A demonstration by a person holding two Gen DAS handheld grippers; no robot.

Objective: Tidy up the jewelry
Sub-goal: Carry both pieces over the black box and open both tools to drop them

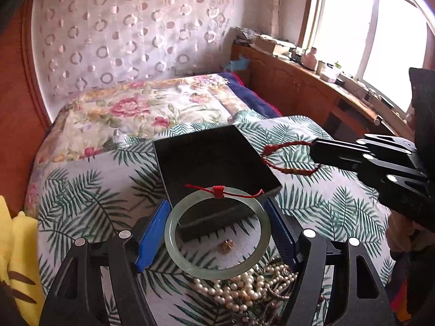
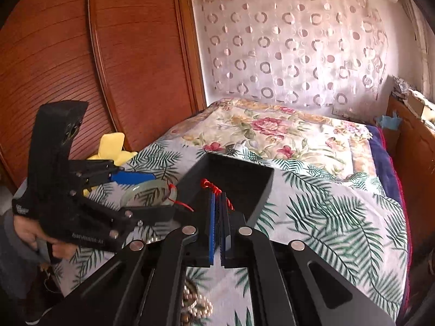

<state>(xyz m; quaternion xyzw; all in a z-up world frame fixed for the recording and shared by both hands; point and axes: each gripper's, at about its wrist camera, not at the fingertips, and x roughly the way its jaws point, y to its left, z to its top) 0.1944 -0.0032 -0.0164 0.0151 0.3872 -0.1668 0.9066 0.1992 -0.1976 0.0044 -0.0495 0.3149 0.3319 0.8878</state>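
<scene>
My left gripper (image 1: 217,231) is shut on a pale green jade bangle (image 1: 174,233) with a red cord knot (image 1: 218,191), held just in front of an open black box (image 1: 214,157) on the bed. My right gripper (image 2: 218,206) is shut on a red cord bracelet (image 1: 288,157) and holds it over the box's right edge; the cord (image 2: 209,184) shows at its fingertips. In the right wrist view the bangle (image 2: 148,190) and the left gripper (image 2: 152,187) are at the left, beside the box (image 2: 236,179). A heap of pearl necklaces (image 1: 244,288) lies under the left gripper.
A small gold piece (image 1: 227,244) lies on the palm-leaf sheet (image 1: 326,203). A yellow plush (image 1: 19,250) sits at the left. A floral quilt (image 1: 141,108) covers the far bed. A wooden cabinet (image 1: 299,87) with clutter runs under the window.
</scene>
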